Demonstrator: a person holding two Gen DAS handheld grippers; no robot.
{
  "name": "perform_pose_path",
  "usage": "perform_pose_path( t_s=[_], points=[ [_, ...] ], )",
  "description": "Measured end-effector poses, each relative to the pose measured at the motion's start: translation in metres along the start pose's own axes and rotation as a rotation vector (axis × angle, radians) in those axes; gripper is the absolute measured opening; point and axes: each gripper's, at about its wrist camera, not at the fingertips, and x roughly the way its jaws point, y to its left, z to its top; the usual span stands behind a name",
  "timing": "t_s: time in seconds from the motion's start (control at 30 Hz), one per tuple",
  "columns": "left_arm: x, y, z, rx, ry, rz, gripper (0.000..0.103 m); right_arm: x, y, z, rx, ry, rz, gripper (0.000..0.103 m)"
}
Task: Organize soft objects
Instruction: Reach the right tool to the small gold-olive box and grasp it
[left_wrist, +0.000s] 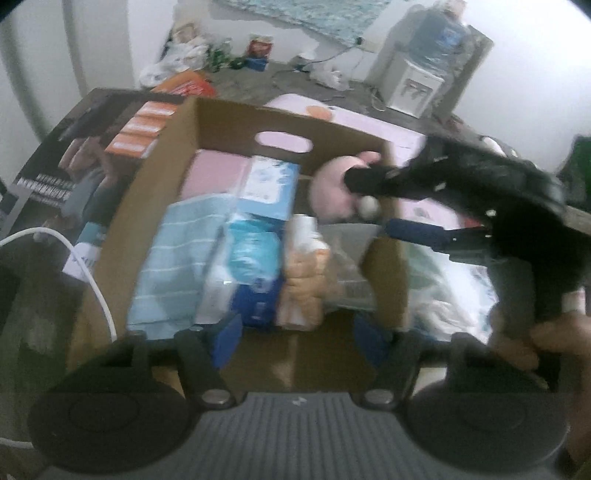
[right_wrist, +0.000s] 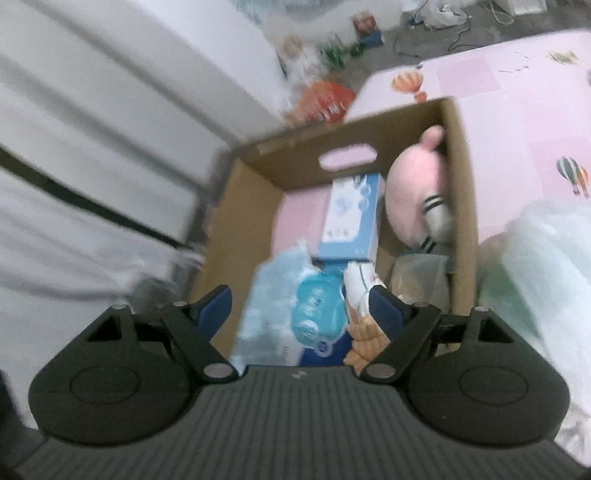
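My left gripper (left_wrist: 299, 338) hangs over the near end of the cardboard box (left_wrist: 236, 118), its 2 blue pads spread apart with nothing pressed between them. My right gripper (right_wrist: 301, 308) is also spread wide, its blue pads on either side of the box's contents but gripping none of them; in the left wrist view it reaches in from the right over the box's right wall, and my hand (left_wrist: 554, 343) shows at that edge on its handle.

Just beyond my left pads, packed side by side in the box, lie a light blue striped towel (left_wrist: 173, 258) on the left, a blue and white tissue pack (left_wrist: 251, 266) in the middle, and an orange and white soft toy (left_wrist: 306, 273) to its right. A clear plastic bag (left_wrist: 351, 258) sits against the right wall beside the toy. Farther in, a pale blue box (right_wrist: 351, 218) stands on a folded pink cloth (left_wrist: 218, 173). The pink plush (right_wrist: 410, 192) rests in the far right corner, leaning on the right wall, with a grey striped limb hanging down.

The box stands on a pink play mat (right_wrist: 498, 110) printed with hot-air balloons. A white cable (left_wrist: 92, 280) curves along the left. Both views are blurred.
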Motion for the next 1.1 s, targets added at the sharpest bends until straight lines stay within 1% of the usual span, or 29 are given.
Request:
perform_pose_path(
  t_s=[0.03, 0.1, 0.2, 0.27, 0.37, 0.43, 0.5, 0.57, 0.63, 0.67, 0.73, 0.83, 0.9, 1.03, 1.07, 1.1],
  points=[
    [-0.001, -0.012, -0.003, 0.011, -0.003, -0.008, 0.074, -0.015, -0.01, 0.0, 0.029, -0.024, 0.034, 0.081],
    [-0.003, -0.036, -0.009, 0.034, 0.001, -0.029, 0.074, -0.049, -0.036, 0.0, 0.082, -0.07, 0.073, 0.081],
    [-0.006, -0.081, -0.02, 0.08, 0.013, -0.061, 0.074, -0.111, -0.076, -0.005, 0.134, -0.134, 0.071, 0.081],
    [-0.007, -0.111, -0.028, 0.106, 0.023, -0.094, 0.076, -0.154, -0.107, -0.01, 0.162, -0.165, 0.035, 0.081],
    [-0.001, -0.158, -0.045, 0.142, 0.053, -0.152, 0.078, -0.21, -0.154, -0.023, 0.203, -0.177, -0.054, 0.082],
    [0.012, -0.191, -0.058, 0.172, 0.103, -0.188, 0.078, -0.235, -0.184, -0.036, 0.241, -0.168, -0.102, 0.082],
    [0.028, -0.22, -0.072, 0.198, 0.153, -0.224, 0.078, -0.255, -0.215, -0.049, 0.289, -0.137, -0.147, 0.082],
    [0.052, -0.247, -0.089, 0.207, 0.209, -0.234, 0.077, -0.263, -0.24, -0.062, 0.322, -0.1, -0.164, 0.081],
    [0.076, -0.269, -0.105, 0.22, 0.249, -0.228, 0.074, -0.259, -0.258, -0.074, 0.349, -0.061, -0.176, 0.081],
    [0.087, -0.277, -0.111, 0.229, 0.268, -0.217, 0.071, -0.257, -0.269, -0.08, 0.371, -0.037, -0.179, 0.079],
    [0.107, -0.288, -0.123, 0.233, 0.294, -0.208, 0.07, -0.25, -0.282, -0.09, 0.394, -0.004, -0.191, 0.077],
    [0.133, -0.297, -0.133, 0.207, 0.337, -0.21, 0.067, -0.235, -0.3, -0.103, 0.407, 0.048, -0.196, 0.07],
    [0.149, -0.299, -0.137, 0.186, 0.366, -0.212, 0.066, -0.224, -0.311, -0.108, 0.413, 0.081, -0.197, 0.063],
    [0.176, -0.299, -0.14, 0.105, 0.411, -0.245, 0.066, -0.205, -0.327, -0.112, 0.411, 0.146, -0.212, 0.052],
    [0.18, -0.298, -0.14, 0.09, 0.419, -0.254, 0.066, -0.2, -0.331, -0.112, 0.416, 0.156, -0.205, 0.049],
    [0.185, -0.298, -0.139, 0.082, 0.428, -0.257, 0.066, -0.197, -0.333, -0.113, 0.424, 0.164, -0.189, 0.049]
  ],
)
